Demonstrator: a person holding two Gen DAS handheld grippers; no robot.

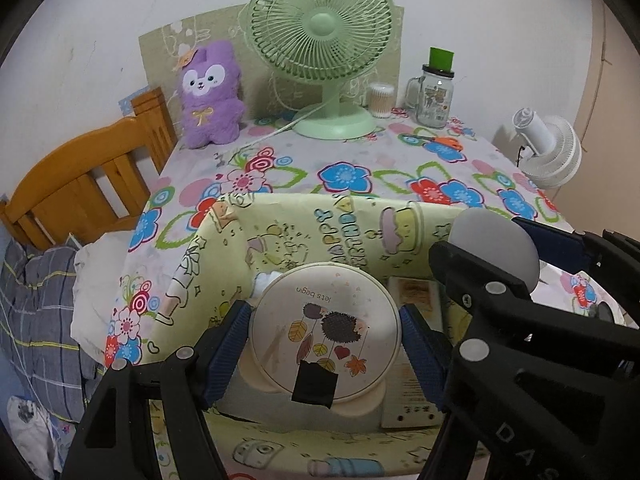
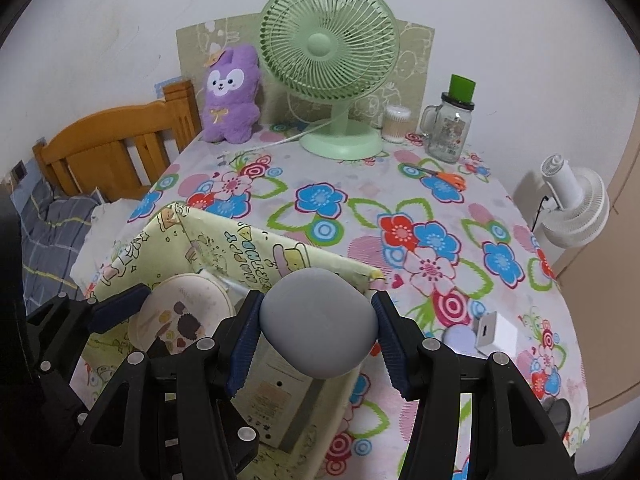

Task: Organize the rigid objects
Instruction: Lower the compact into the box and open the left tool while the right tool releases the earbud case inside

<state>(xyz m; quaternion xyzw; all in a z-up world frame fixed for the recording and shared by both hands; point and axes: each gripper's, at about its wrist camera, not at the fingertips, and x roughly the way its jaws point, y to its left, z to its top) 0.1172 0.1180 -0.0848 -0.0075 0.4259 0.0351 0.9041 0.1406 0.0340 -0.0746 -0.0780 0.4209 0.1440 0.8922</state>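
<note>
My left gripper (image 1: 324, 344) pinches the round hedgehog tin (image 1: 325, 332) over the yellow box (image 1: 280, 232), above a beige device (image 2: 276, 400) inside. My right gripper (image 2: 316, 332) pinches a grey rounded object (image 2: 318, 322) there too. Only the right view shows a white charger (image 2: 496, 332) at three o'clock on the floral tablecloth (image 2: 360, 200); a green fan (image 2: 328, 52) stands at twelve.

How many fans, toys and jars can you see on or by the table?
Fans: 2 (green fan, white fan)
Plush toys: 1 (purple toy)
Jars: 1 (glass jar)
Total: 4
</note>
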